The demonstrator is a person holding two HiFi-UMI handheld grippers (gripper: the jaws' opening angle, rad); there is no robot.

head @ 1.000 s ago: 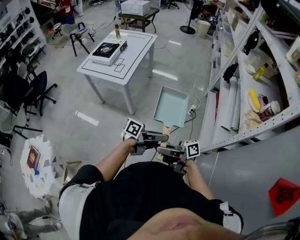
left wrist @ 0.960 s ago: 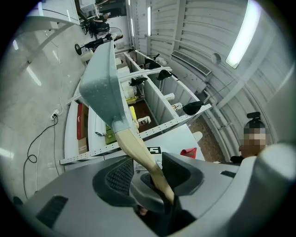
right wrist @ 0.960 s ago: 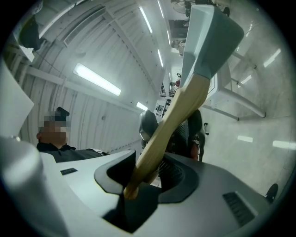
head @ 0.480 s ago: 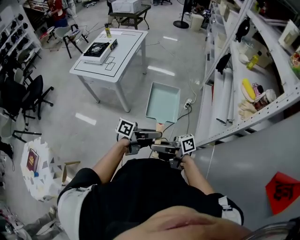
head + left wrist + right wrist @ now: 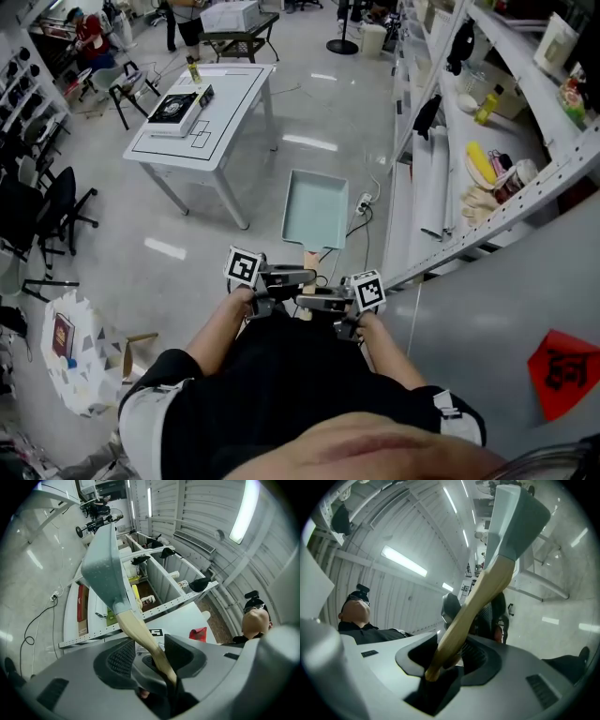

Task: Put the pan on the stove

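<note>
A pale green rectangular pan (image 5: 316,208) with a wooden handle (image 5: 309,259) hangs level above the floor in front of me. My left gripper (image 5: 298,276) and right gripper (image 5: 311,302) both stand shut on that handle, one from each side. In the left gripper view the pan (image 5: 105,564) rises from the handle (image 5: 140,634) held in the left gripper (image 5: 149,657). The right gripper view shows the pan (image 5: 513,522) above the right gripper (image 5: 449,656), which clamps the handle (image 5: 468,609). The black stove (image 5: 175,107) sits on a white table (image 5: 234,98) far ahead on the left.
A metal shelving rack (image 5: 487,225) with rolls, gloves and bottles runs along my right. Black chairs (image 5: 47,211) stand at the left. A power strip with its cable (image 5: 362,203) lies on the floor beyond the pan. A bottle (image 5: 194,70) stands on the table's far end.
Both grippers and the pan have drifted slightly left in the head view. The table and the shelves have shifted with the camera. The hold on the handle is unchanged.
</note>
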